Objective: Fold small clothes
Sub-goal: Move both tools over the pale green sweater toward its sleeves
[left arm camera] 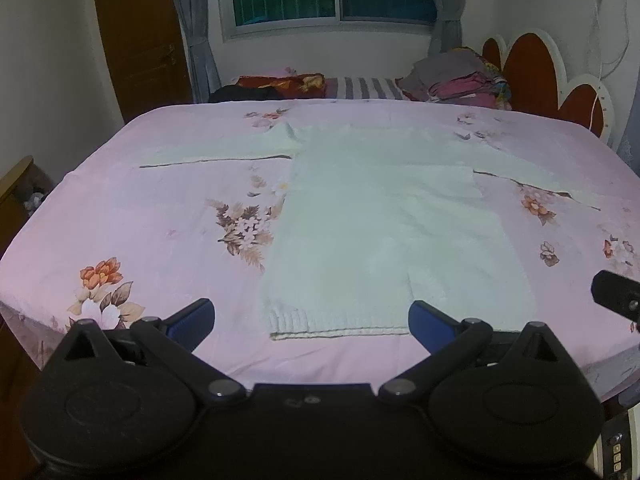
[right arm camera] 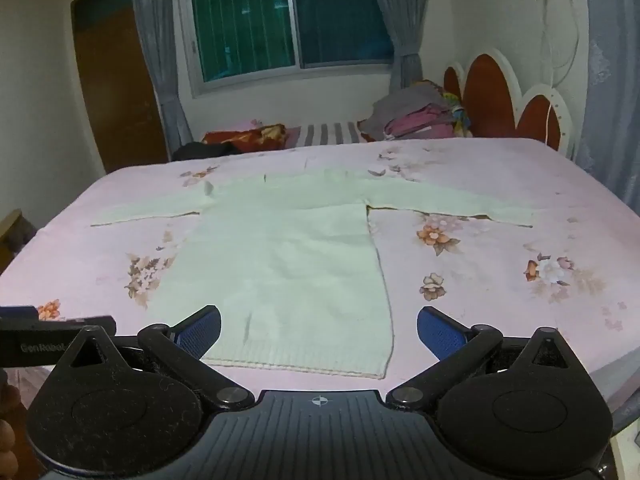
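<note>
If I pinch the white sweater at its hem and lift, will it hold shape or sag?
The sweater looks like soft knit lying flat on the bedsheet, so it will probably droop from the pinch. Its spread sleeves would likely trail and drag. The ribbed hem looks thicker, likely giving a surer grip.

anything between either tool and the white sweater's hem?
Nothing visible. The white sweater lies flat on the pink floral sheet, sleeves spread, hem nearest both tools. The left tool and right tool are open just short of the hem, with only bare sheet between. The clothes pile sits far behind.
</note>
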